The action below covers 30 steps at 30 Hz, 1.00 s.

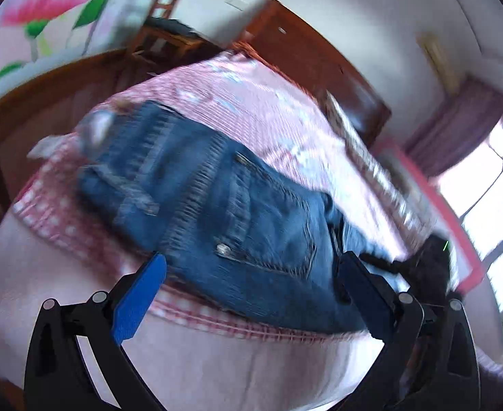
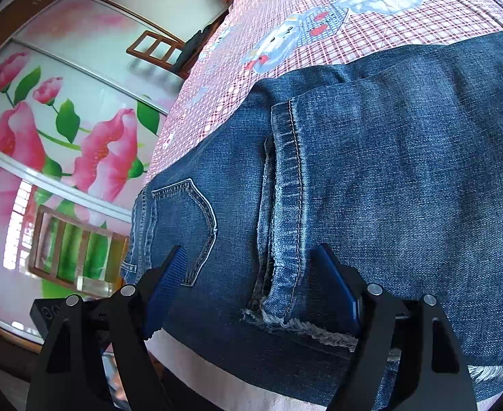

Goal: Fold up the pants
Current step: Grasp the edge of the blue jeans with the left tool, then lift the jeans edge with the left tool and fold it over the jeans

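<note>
Jeans (image 2: pixel 371 171): folded on the checked bedsheet (image 2: pixel 320 17), long axis across both views.
Right gripper (image 2: pixel 251 284): jaws apart, straddling the frayed hem, nearer.
Left gripper (image 1: pixel 251 281): jaws apart, probably just short of the pocket; view blurred.

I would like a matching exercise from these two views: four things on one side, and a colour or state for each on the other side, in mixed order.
Things:
1. jeans
2. bedsheet
3. left gripper
4. wardrobe door

Colour or state:
a. pink flowers with green leaves
b. open, above the denim
c. pink check with cartoon animals
d. blue denim, folded over, frayed hem

Pairs: 1-d, 2-c, 3-b, 4-a
</note>
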{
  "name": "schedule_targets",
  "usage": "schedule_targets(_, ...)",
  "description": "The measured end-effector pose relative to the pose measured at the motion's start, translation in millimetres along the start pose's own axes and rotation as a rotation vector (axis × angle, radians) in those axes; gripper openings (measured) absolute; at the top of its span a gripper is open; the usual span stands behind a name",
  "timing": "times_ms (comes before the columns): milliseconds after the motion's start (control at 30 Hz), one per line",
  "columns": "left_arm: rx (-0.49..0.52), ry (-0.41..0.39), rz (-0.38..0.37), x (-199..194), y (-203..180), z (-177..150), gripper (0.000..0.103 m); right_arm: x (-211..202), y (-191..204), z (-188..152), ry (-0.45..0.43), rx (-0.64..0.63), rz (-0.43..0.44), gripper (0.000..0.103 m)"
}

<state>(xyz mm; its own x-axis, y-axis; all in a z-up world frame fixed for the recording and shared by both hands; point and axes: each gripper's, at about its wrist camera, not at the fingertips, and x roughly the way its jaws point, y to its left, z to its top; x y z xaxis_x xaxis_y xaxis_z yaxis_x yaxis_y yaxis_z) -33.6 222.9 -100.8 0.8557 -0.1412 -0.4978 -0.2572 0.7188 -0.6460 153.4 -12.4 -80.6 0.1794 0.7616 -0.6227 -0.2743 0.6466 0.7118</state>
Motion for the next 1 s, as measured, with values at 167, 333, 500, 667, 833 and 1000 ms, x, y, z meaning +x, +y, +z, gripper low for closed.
schedule_targets(167,-0.268,-0.039,-0.062,-11.3,48.0,21.8,0.101,-3.0,0.1,-2.3,-0.004,-0.005,-0.003,0.077)
schedule_targets(333,-0.443,-0.055,-0.097,1.3,73.7,31.8,0.101,-3.8,2.9,-2.3,-0.005,-0.005,-0.004,0.077)
schedule_targets(500,-0.527,-0.061,-0.075,14.3,85.3,35.7,0.101,-4.4,3.1,-3.1,-0.007,-0.007,-0.002,0.077)
schedule_targets(667,-0.545,-0.050,-0.030,21.3,80.3,36.9,0.101,-5.5,7.0,-4.6,-0.013,-0.014,-0.007,0.077)
schedule_targets(833,-0.548,-0.035,0.060,21.5,80.3,37.6,0.069,-5.5,7.8,-4.7,-0.014,-0.012,-0.005,0.077)
schedule_targets(1000,-0.640,-0.022,0.075,26.0,103.5,26.2,0.018,-5.6,9.2,-4.7,-0.017,-0.019,-0.009,0.077)
